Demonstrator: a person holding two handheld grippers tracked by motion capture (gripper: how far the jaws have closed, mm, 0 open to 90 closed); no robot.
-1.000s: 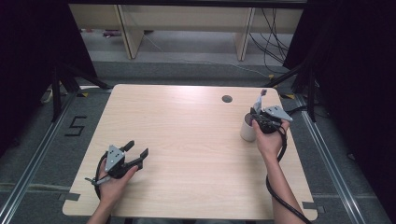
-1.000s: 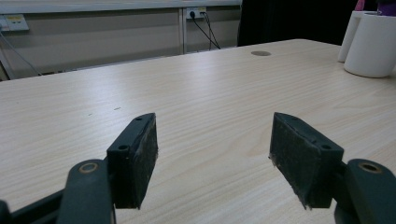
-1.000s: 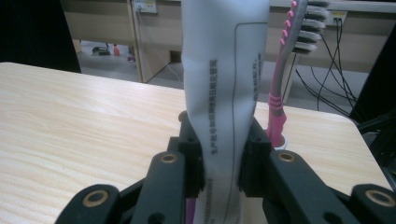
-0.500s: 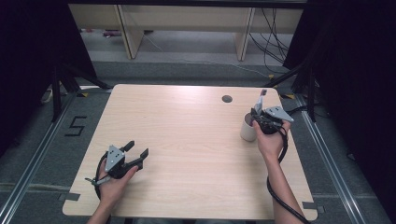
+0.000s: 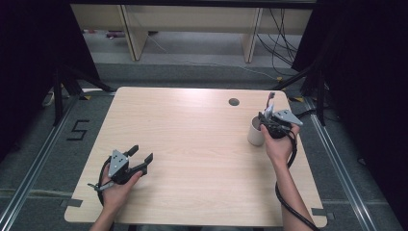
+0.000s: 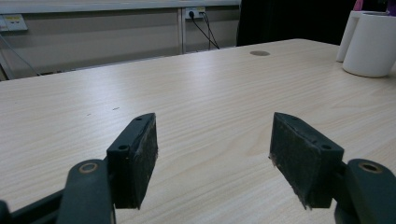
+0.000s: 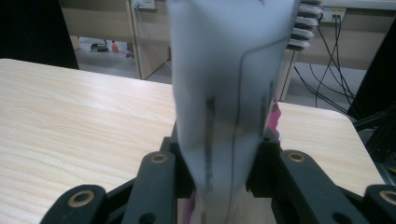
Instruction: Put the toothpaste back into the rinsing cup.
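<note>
The right gripper (image 5: 267,118) hovers over the white mug (image 5: 255,134) near the table's (image 5: 192,144) right edge, with a pale, translucent packaged item (image 7: 233,88), possibly a toothbrush in its wrapper, standing between its 2 jaws. Those jaws have just been opening, and in the right gripper view the packet is blurred, so I cannot tell whether the pads press on it at all. My reading is that the item is being released into the mug. The left gripper (image 5: 138,158) rests at the table's near left corner, jaws spread wide on nothing, well apart from the mug.
</note>
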